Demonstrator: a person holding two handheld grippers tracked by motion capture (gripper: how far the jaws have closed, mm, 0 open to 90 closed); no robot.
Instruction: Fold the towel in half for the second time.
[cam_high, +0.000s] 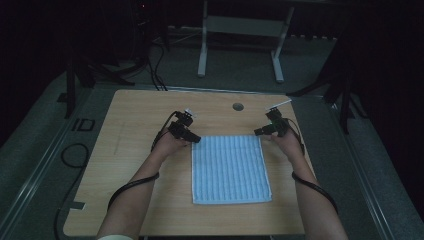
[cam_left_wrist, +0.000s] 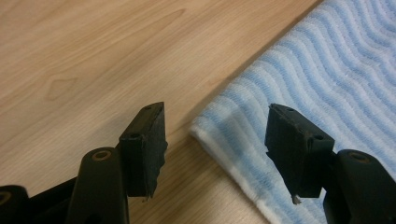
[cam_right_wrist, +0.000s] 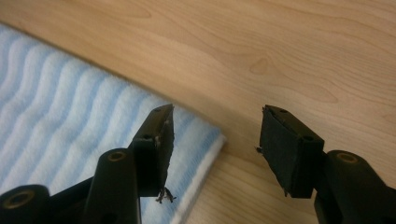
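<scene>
So the light blue ribbed rectangular towel with white edging (cam_high: 230, 169) lies flat on the pale wood-grain tabletop (cam_high: 125, 165), sitting a bit toward 3 o'clock of the table's middle, its long sides running from 12 to 6. Both of its far corners are getting attention. At the towel's 11 o'clock corner sits the left black two-jaw gripper (cam_high: 196, 138), jaws spread apart with nothing pinched; in the left gripper view (cam_left_wrist: 215, 144) the corner of the towel (cam_left_wrist: 327, 84) pokes into the gap between the jaws, one jaw over bare wood and the other over the cloth, pads not pressing anything. Same deal at the 1 o'clock corner: the right black two-jaw gripper (cam_high: 257, 132) is spread open too, and in the right gripper view (cam_right_wrist: 215, 144) the towel's corner (cam_right_wrist: 70, 121) lies just under the jaw on the cloth side while the other hangs over the wood. Further out, a small round grey hole (cam_high: 238, 106) sits at the table's 12 o'clock edge, and black cables trail back along both forearms.
</scene>
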